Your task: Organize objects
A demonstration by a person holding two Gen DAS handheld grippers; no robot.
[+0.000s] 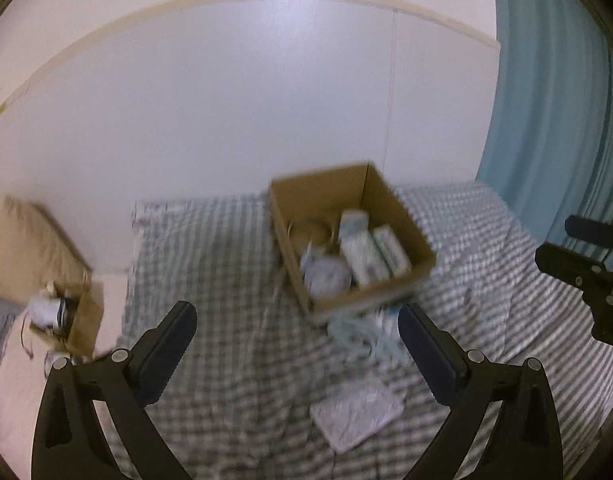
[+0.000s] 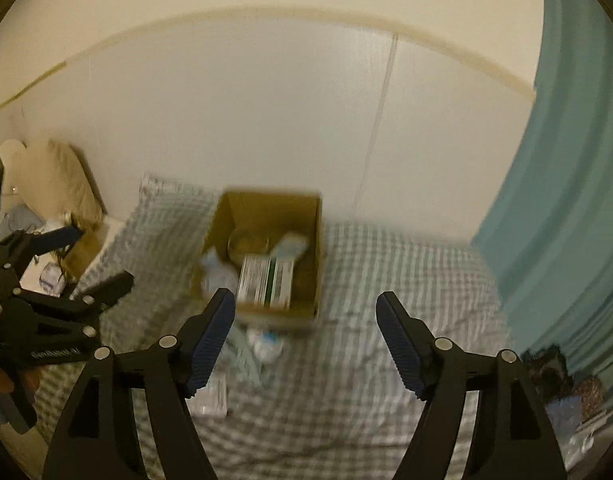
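Note:
An open cardboard box (image 1: 410,236) stands on a checked cloth (image 1: 226,264) against the wall; it also shows in the right wrist view (image 2: 314,240). Inside lie white-and-green packets (image 1: 370,252), a round tin (image 1: 310,232) and a pale bundle (image 1: 326,276). A tangle of pale cord or packets (image 1: 358,332) lies just in front of the box. A flat white packet (image 1: 356,414) lies nearer me. My left gripper (image 1: 296,328) is open and empty above the cloth. My right gripper (image 2: 306,316) is open and empty, in front of the box.
A second small cardboard box (image 1: 82,320) with oddments stands on the floor at the left beside a beige cushion (image 1: 34,236). A teal curtain (image 1: 554,120) hangs at the right. Dark clutter (image 2: 562,380) lies at the cloth's right edge.

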